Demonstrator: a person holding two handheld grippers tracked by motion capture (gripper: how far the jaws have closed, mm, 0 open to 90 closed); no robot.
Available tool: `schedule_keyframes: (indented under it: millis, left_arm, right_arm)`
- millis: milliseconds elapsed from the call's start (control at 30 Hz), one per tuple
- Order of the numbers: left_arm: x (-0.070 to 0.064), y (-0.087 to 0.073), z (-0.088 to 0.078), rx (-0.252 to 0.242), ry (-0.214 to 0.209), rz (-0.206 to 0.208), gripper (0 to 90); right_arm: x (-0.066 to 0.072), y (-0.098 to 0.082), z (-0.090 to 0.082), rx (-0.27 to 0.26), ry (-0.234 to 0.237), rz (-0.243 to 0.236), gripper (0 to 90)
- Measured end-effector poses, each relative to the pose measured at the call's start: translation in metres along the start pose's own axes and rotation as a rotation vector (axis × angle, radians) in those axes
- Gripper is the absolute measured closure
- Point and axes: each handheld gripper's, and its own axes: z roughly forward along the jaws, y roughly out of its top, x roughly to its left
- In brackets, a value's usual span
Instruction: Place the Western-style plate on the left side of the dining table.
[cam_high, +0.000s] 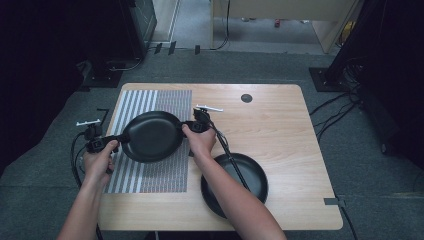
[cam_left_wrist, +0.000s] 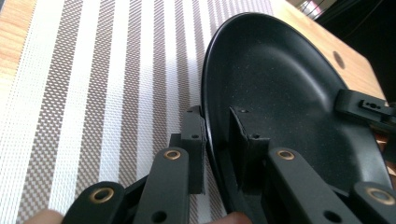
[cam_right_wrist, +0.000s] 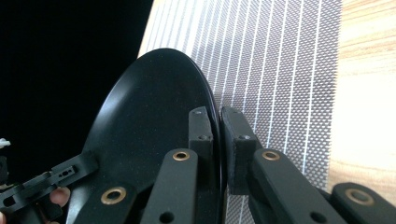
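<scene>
black round plate, glossy, lies level over the striped mat by the table's left edge; left gripper and right gripper clamp opposite rims.

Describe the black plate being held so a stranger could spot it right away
On the wooden table, find the striped placemat at its left. The black plate is over it, its rim pinched by the left gripper and right gripper; the other black plate lies nearer the front edge.
</scene>
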Motion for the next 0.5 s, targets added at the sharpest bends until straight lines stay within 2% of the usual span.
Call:
schedule_keyframes:
  millis: [300, 500]
  left_arm:
    - [0.013, 0.015, 0.015, 0.01, 0.028, -0.025, 77.3]
    - [0.025, 0.02, 0.024, 0.032, 0.048, -0.052, 77.1]
  right_arm:
    - [-0.003, 0.006, 0.02, -0.002, -0.02, 0.027, 83.7]
    - [-0.001, 0.011, 0.035, -0.005, -0.037, -0.014, 83.0]
